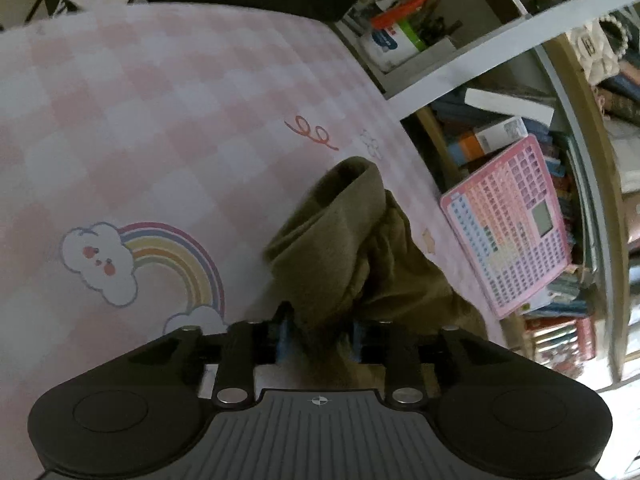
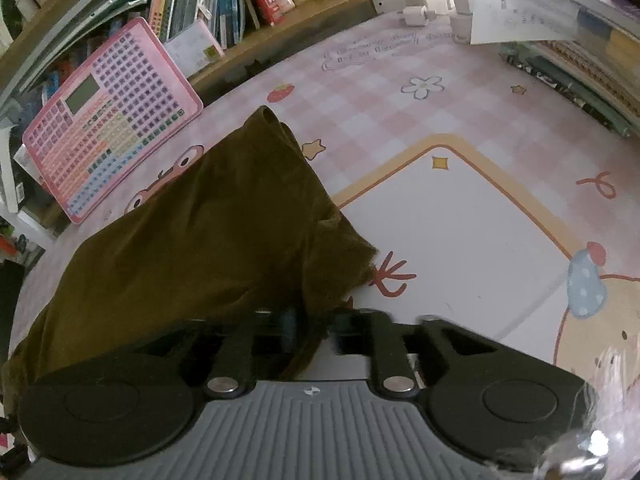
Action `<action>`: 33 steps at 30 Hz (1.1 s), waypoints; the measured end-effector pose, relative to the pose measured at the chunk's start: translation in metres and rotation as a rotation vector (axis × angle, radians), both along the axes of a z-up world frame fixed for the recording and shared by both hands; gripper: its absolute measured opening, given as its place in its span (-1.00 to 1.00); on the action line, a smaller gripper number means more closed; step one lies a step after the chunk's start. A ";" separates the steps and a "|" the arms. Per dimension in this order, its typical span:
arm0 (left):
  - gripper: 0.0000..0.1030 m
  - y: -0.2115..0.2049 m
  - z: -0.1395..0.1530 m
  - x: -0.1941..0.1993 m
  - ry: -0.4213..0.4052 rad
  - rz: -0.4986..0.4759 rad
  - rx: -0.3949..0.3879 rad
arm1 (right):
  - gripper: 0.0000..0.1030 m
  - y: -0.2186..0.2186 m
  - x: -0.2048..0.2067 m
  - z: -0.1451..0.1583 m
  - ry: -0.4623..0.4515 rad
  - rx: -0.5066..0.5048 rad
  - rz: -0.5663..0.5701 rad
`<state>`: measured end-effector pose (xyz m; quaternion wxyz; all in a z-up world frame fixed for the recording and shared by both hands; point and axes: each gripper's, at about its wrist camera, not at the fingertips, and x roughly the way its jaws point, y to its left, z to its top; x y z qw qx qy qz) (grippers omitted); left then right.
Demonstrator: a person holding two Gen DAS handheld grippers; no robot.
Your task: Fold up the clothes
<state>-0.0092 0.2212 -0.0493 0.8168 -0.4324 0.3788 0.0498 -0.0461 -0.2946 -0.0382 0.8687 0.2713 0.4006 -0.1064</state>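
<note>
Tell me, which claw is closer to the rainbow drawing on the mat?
Left. The left claw sits just right of the rainbow; the right claw sees no rainbow, only the olive cloth and other prints.

Olive-brown garment [image 2: 192, 232], soft fleecy or velvety fabric, single piece, lies bunched on the pink checked desk mat [image 2: 400, 120]. Right wrist view: a broad, loosely draped mass spreading from the near left toward a narrow folded tip at the far centre; its right edge ends in a ragged corner near the mat's red twig drawing. Surface rumpled with shallow creases, not flat, not neatly folded. Left wrist view: the same cloth [image 1: 352, 240] heaped up, one tubular end with a rolled opening pointing far, folds stacked behind it toward the right, near the mat's right edge.
</note>
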 end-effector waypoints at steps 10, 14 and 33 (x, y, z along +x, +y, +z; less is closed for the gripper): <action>0.31 -0.025 0.025 -0.048 -0.039 -0.121 0.171 | 0.44 0.059 -0.051 0.017 -0.025 -0.131 0.080; 0.41 -0.041 0.029 -0.065 -0.043 -0.187 0.242 | 0.63 0.092 -0.069 0.017 -0.040 -0.205 0.121; 0.61 -0.085 0.028 -0.095 -0.032 -0.361 0.389 | 0.83 0.143 -0.100 0.020 -0.038 -0.326 0.221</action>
